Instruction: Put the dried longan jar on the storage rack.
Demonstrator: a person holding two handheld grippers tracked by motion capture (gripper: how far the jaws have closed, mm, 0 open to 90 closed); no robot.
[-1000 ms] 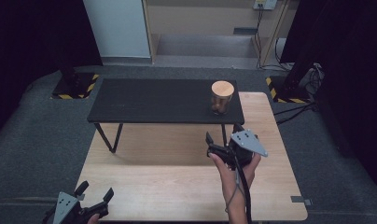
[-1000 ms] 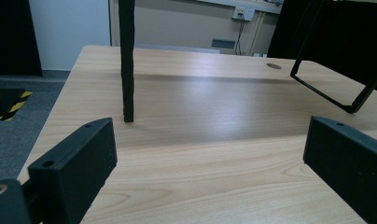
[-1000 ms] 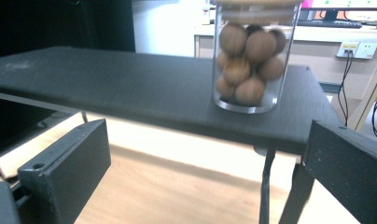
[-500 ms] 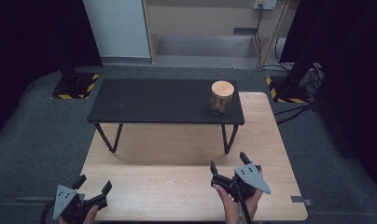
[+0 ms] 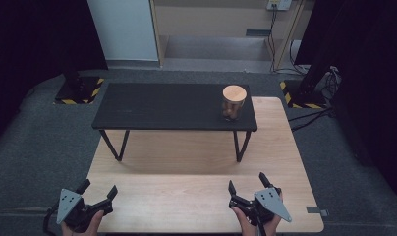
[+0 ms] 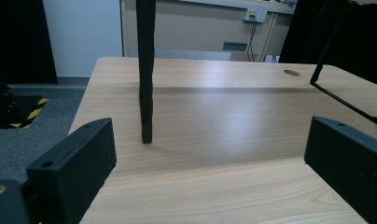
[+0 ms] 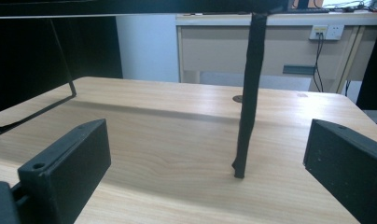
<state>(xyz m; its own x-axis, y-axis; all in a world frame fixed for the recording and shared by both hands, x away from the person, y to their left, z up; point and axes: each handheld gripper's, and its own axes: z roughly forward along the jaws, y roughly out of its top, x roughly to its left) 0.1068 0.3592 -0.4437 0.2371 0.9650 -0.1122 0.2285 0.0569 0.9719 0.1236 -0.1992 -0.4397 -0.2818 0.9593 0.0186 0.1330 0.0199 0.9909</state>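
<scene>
Wood-lidded and seemingly clear, the jar (image 5: 234,102) is seen right of the frame's centre, on the black bench (image 5: 157,105). It is judged rigid, slippery, perhaps breakable; its sides should be gripped. Left gripper (image 5: 97,191) and right gripper (image 5: 246,182), at the bottom edge, are held wide open, empty.

A low black bench (image 5: 157,105) stands on a light wooden table (image 5: 196,196); a cork-lidded glass jar (image 5: 234,102) sits at the bench's right end.
</scene>
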